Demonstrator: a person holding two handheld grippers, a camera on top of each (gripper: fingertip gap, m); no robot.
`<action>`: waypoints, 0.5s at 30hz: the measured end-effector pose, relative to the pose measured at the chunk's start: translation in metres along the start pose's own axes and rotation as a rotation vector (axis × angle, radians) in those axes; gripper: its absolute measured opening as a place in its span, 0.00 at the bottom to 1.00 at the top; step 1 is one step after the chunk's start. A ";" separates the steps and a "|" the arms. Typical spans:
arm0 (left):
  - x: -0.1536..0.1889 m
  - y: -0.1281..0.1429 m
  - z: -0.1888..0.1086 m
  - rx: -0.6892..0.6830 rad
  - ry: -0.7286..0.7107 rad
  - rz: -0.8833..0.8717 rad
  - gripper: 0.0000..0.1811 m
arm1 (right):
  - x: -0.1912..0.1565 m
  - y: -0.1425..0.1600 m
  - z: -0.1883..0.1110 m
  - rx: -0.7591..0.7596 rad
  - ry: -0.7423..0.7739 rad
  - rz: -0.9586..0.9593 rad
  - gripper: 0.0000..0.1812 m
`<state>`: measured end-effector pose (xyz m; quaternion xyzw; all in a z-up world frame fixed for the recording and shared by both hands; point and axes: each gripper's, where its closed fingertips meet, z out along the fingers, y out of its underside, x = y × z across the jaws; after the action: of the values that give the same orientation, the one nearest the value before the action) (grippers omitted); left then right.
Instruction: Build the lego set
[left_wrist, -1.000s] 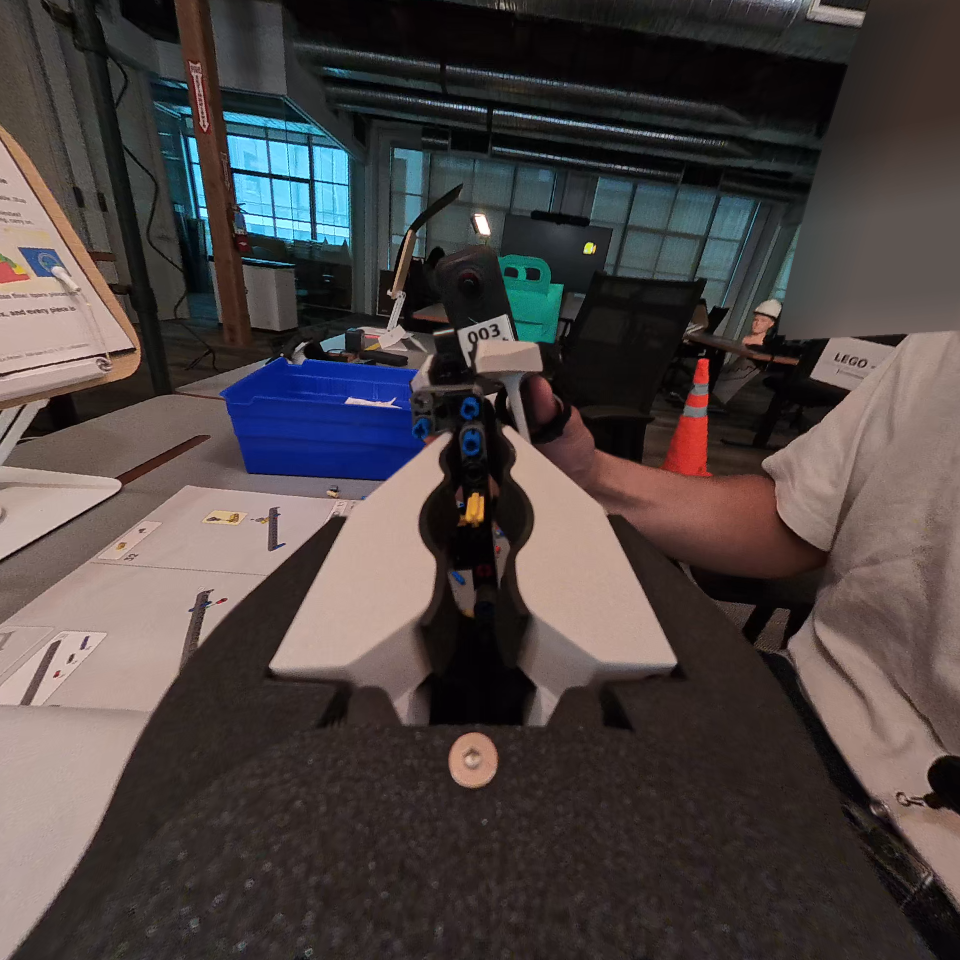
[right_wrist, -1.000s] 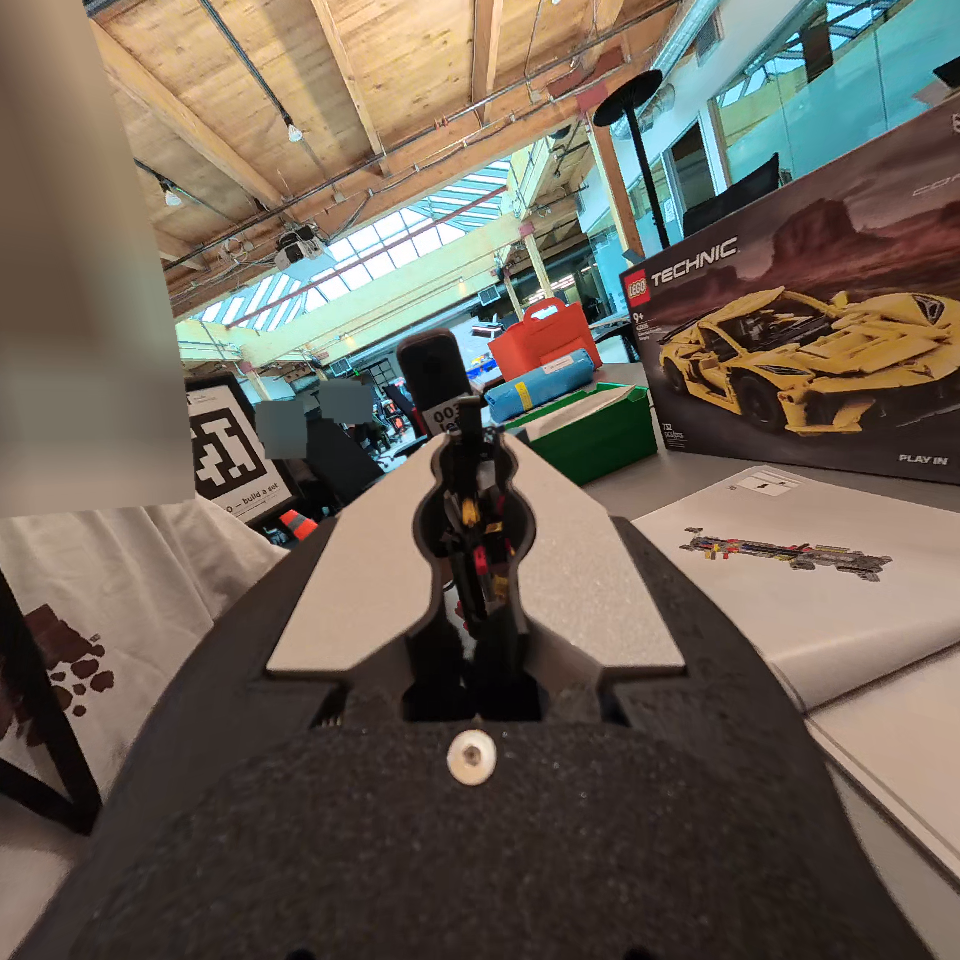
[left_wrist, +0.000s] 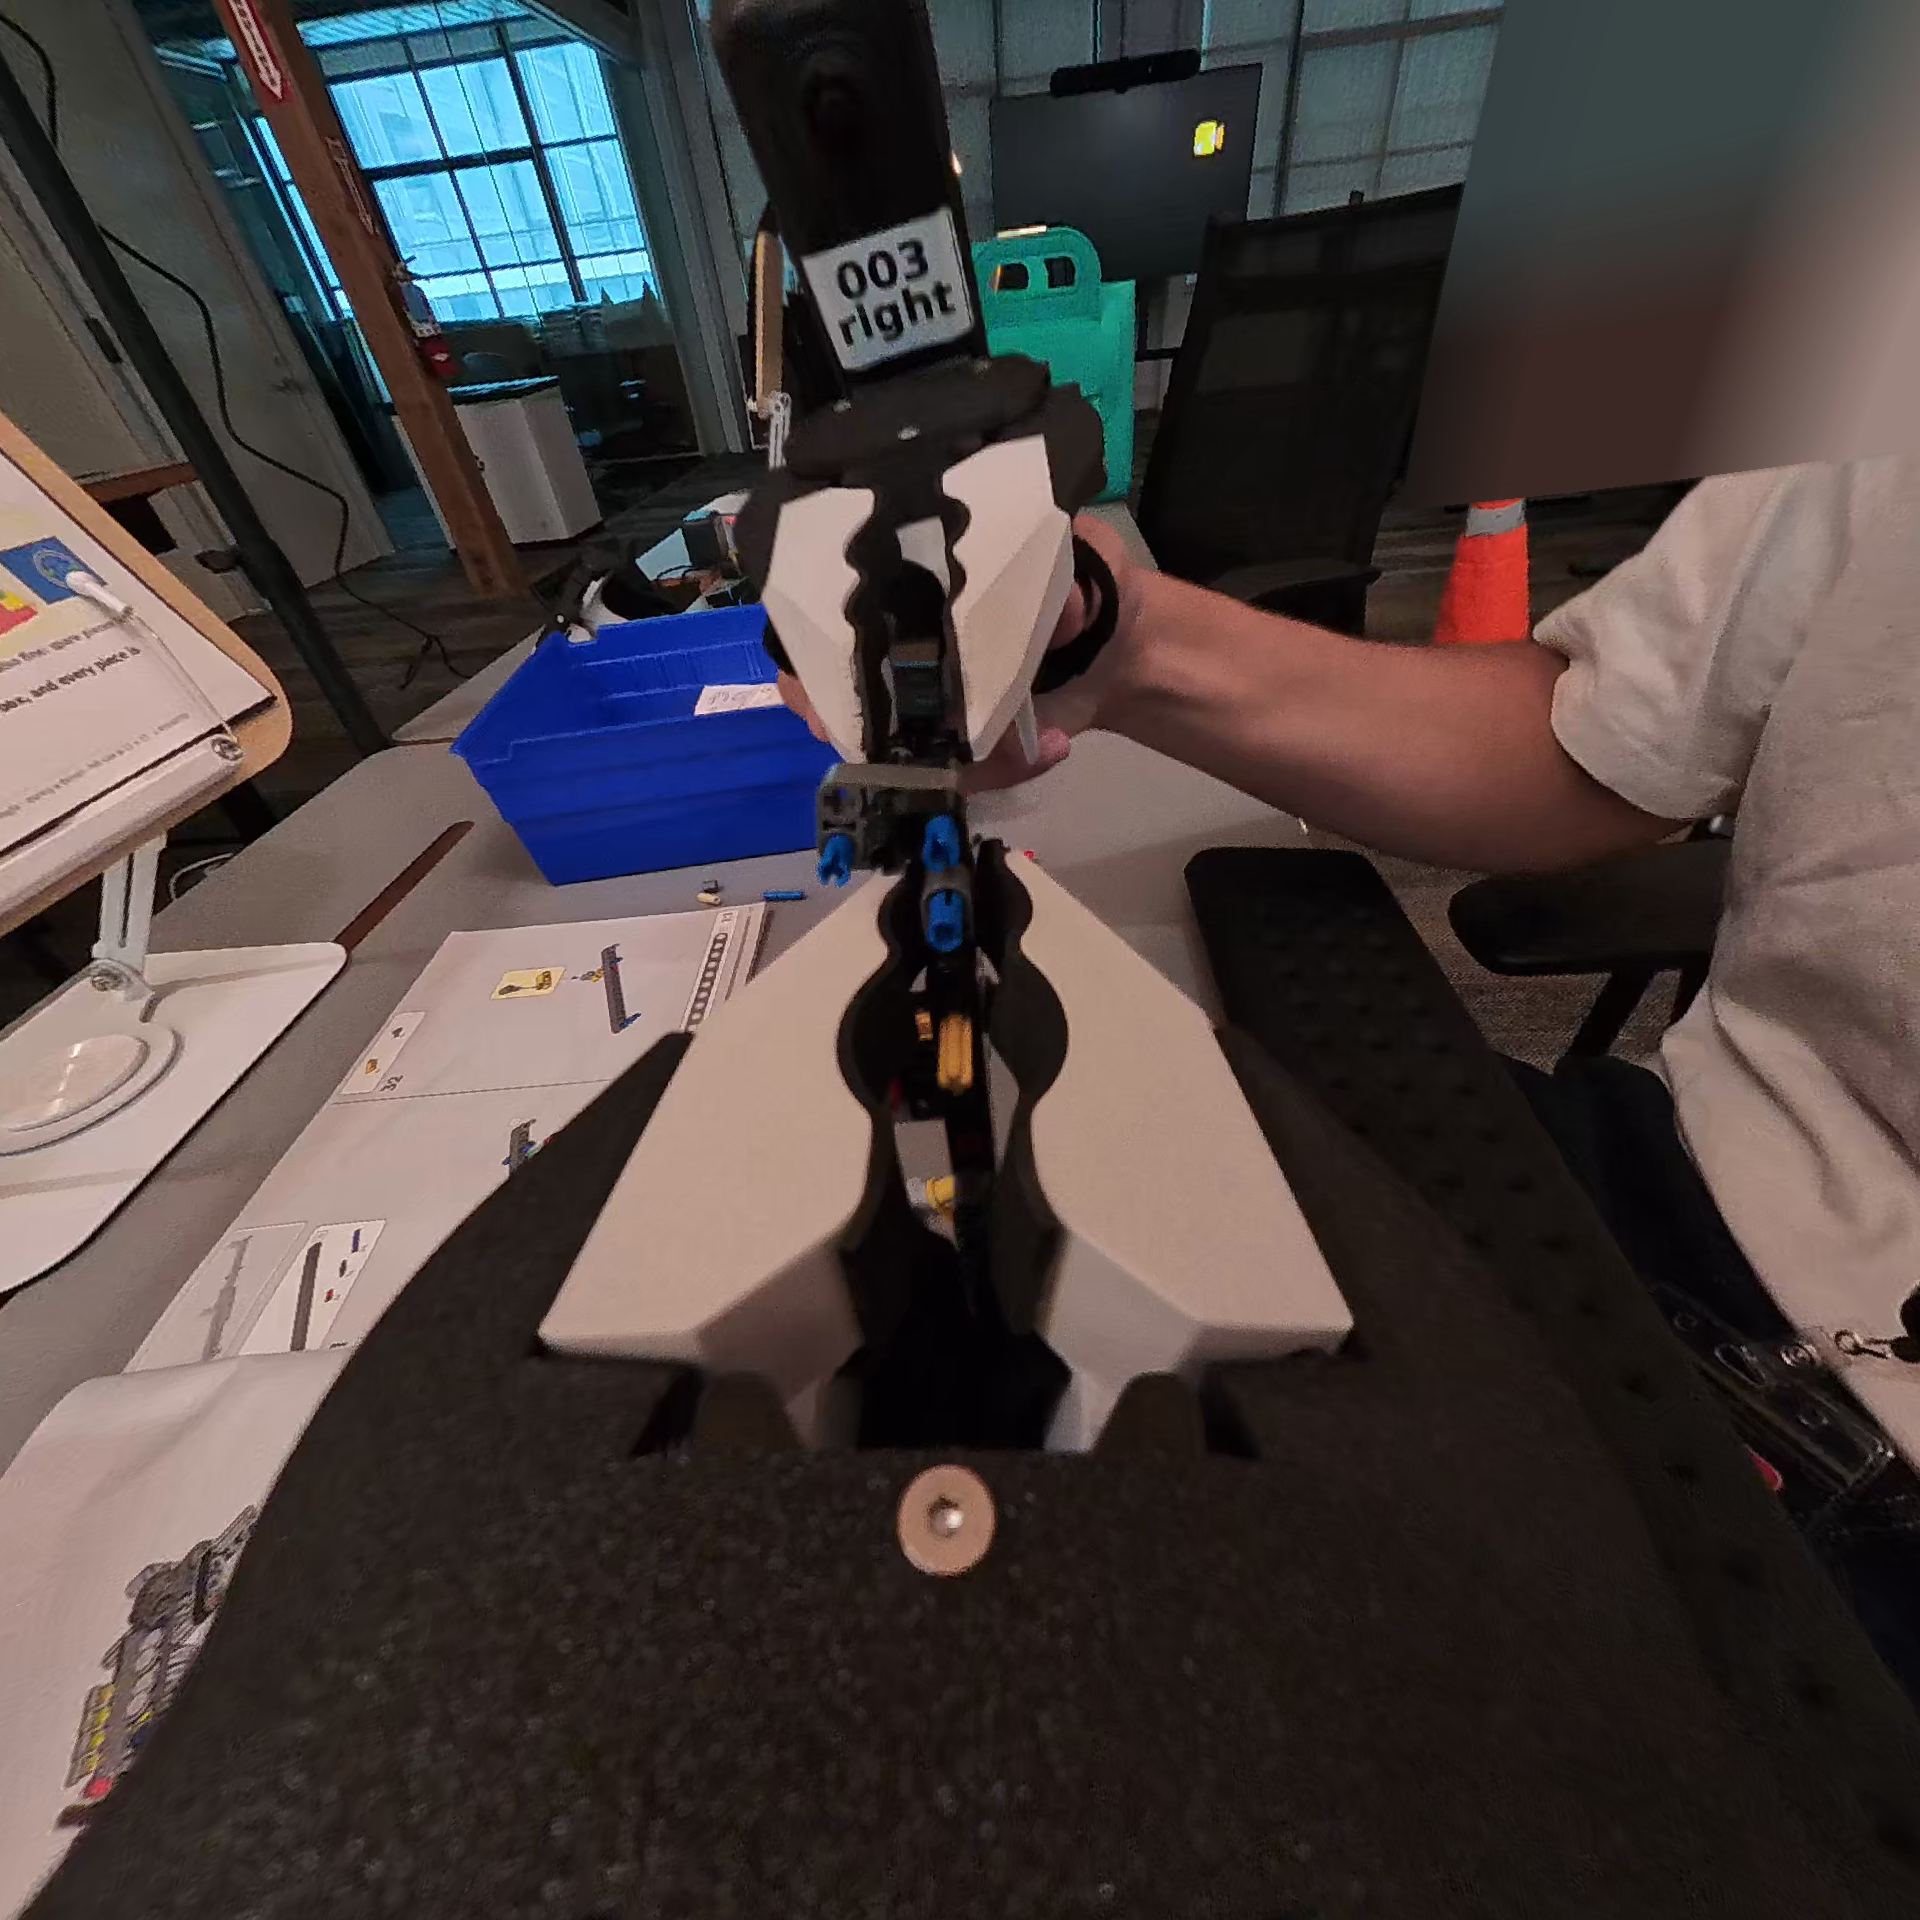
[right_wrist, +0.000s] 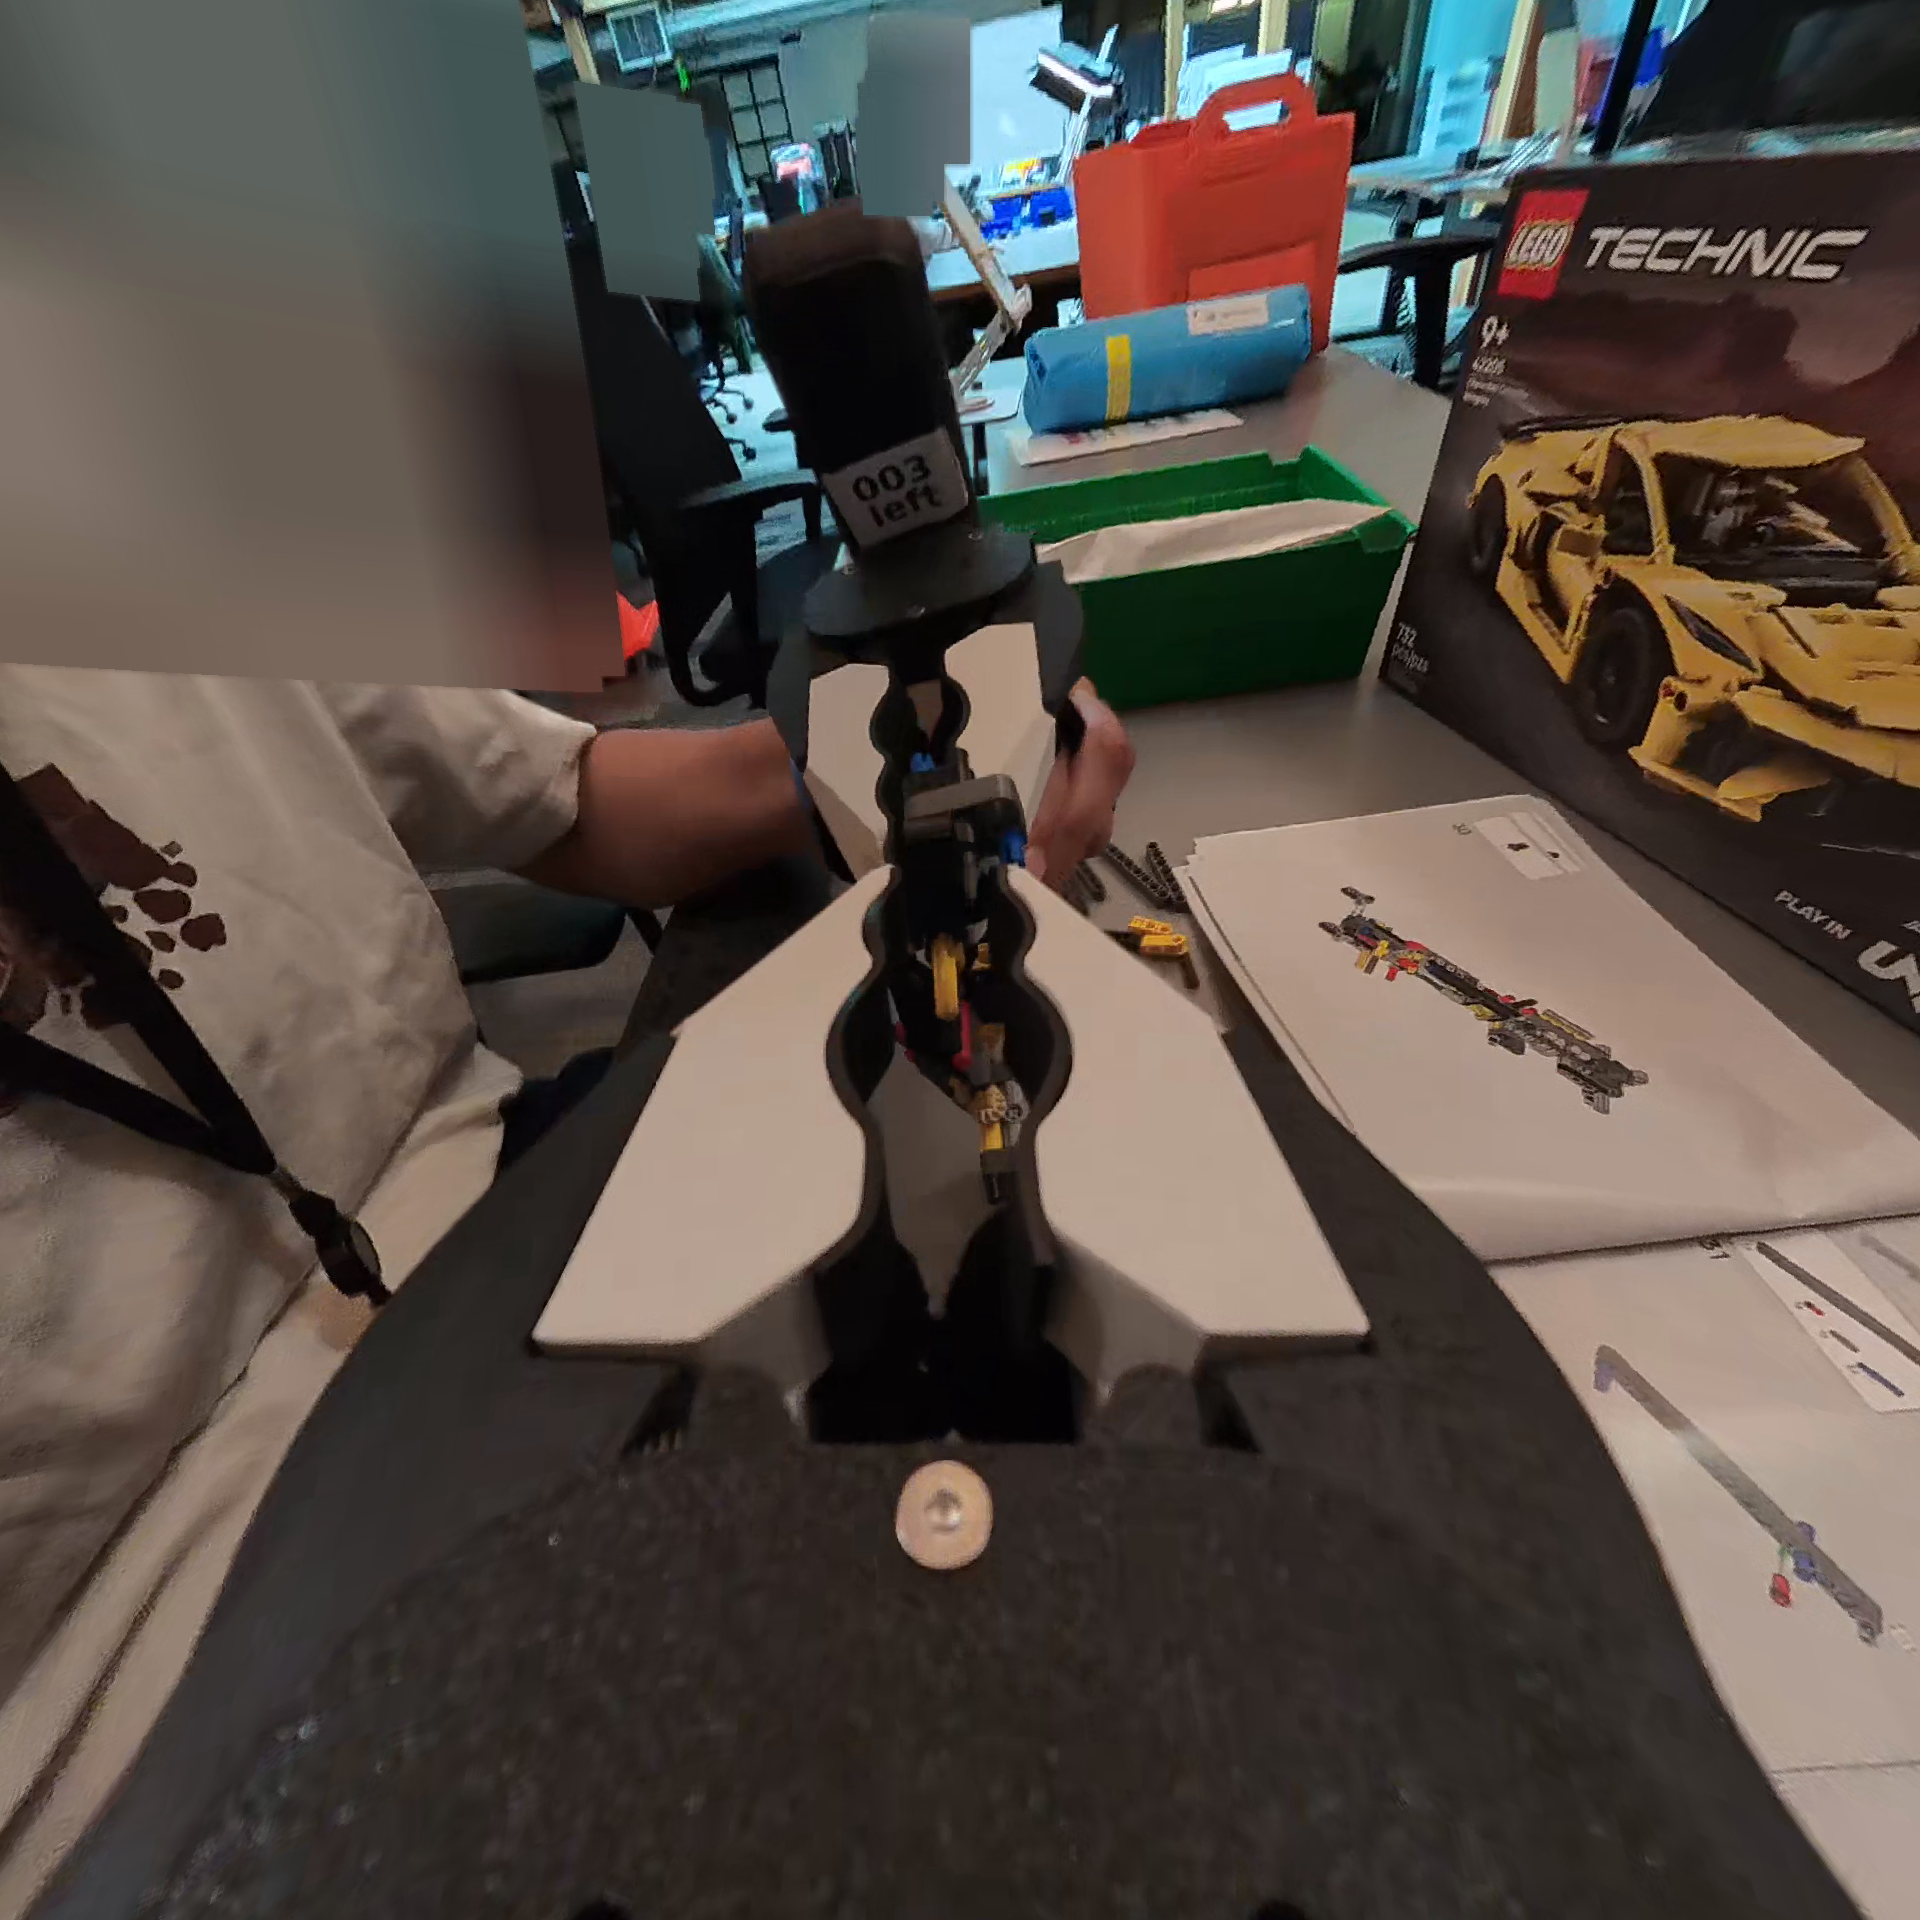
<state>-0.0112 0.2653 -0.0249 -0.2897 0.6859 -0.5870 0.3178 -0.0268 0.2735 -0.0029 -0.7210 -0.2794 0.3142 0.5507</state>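
- Grey bench (left_wrist: 260, 852) is stretching out under both grippers, with an open workshop hall sitting behind it.
- Left wrist view: a blue bin (left_wrist: 634, 748) is standing at the far side, an open instruction booklet (left_wrist: 499, 1049) is lying flat just before it, and a white stand (left_wrist: 135, 1049) is sitting off to the left.
- Right wrist view: a green bin (right_wrist: 1226, 582) is resting behind, the set's box (right_wrist: 1704, 540) is standing upright at the right, and loose black and yellow pieces (right_wrist: 1143, 914) are lying by the booklet's (right_wrist: 1558, 1039) edge.
- Left gripper (left_wrist: 940, 914) is showing its fingers pressed nearly together, clamping one end of the long lego assembly (left_wrist: 951, 1039).
- Right gripper (right_wrist: 940, 914) is facing it tip to tip, its fingers likewise squeezed onto the assembly's other end.
- That assembly is hanging above the bench, running lengthwise down each finger channel and bridging the two grippers.
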 end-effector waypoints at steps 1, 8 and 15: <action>0.000 0.001 0.001 -0.005 0.000 0.003 0.04 | 0.000 0.001 0.000 -0.010 -0.014 0.013 0.08; 0.001 0.001 0.002 -0.033 -0.022 0.028 0.03 | -0.001 0.001 0.000 -0.068 -0.039 0.114 0.08; -0.005 0.001 0.002 -0.050 -0.063 0.014 0.03 | 0.006 0.000 0.002 -0.093 0.025 0.140 0.08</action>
<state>-0.0067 0.2686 -0.0259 -0.3110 0.6921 -0.5581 0.3360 -0.0240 0.2793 -0.0037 -0.7674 -0.2357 0.3294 0.4970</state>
